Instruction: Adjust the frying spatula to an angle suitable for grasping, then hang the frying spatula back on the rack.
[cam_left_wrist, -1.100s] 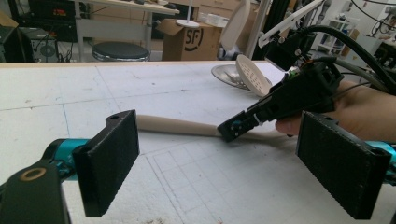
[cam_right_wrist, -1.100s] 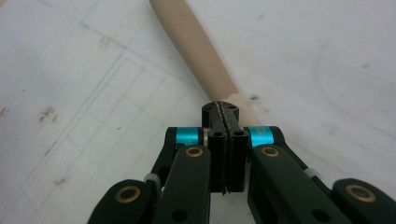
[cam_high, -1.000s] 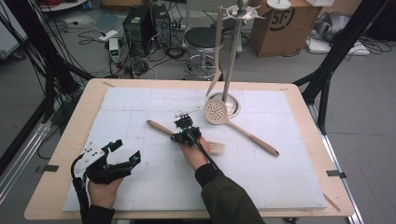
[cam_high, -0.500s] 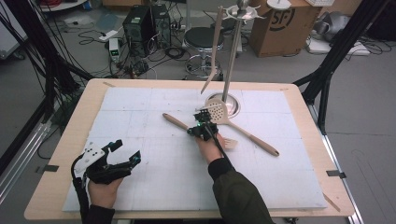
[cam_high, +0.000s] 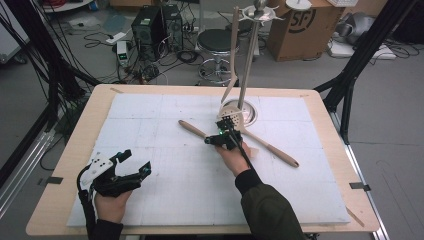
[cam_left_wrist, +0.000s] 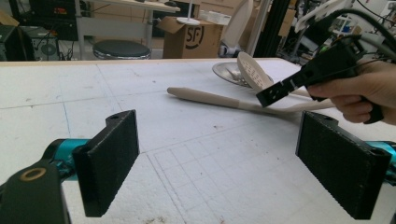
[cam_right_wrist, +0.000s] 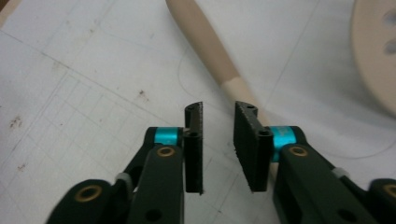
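Right gripper (cam_high: 226, 131) sits over the middle of the white foam-covered table (cam_high: 150, 120), just short of the utensil stand's round metal base (cam_high: 250, 114). Its jaws have just been opening: now parted a modest gap with nothing between them in the right gripper view (cam_right_wrist: 218, 122).

The long pale wooden-handled spatula (cam_high: 192, 129) lies flat on the foam, handle end pointing up-left, the rest running under the right hand (cam_high: 232, 157). In the right gripper view its handle (cam_right_wrist: 205, 46) lies ahead of the jaw tips and passes beside or under the right-hand one (can't tell which, the jaw blocks the view). Not gripped.

A second piece, the beige perforated skimmer spoon (cam_high: 232, 119), rests head-up against the stand base, its handle (cam_high: 280, 154) trailing toward the right edge. A third light wooden utensil (cam_high: 232, 55) hangs on the tall steel utensil stand (cam_high: 248, 60).

Left gripper (cam_high: 131, 167) is parked near the front-left of the table, jaws wide apart, empty (cam_left_wrist: 219, 154).

My read: this looks like a release, or a re-grip being set up, on the spatula handle. Next move likely calls for centring the jaws across the handle, closing firmly, then lifting toward a free hook without knocking the skimmer.
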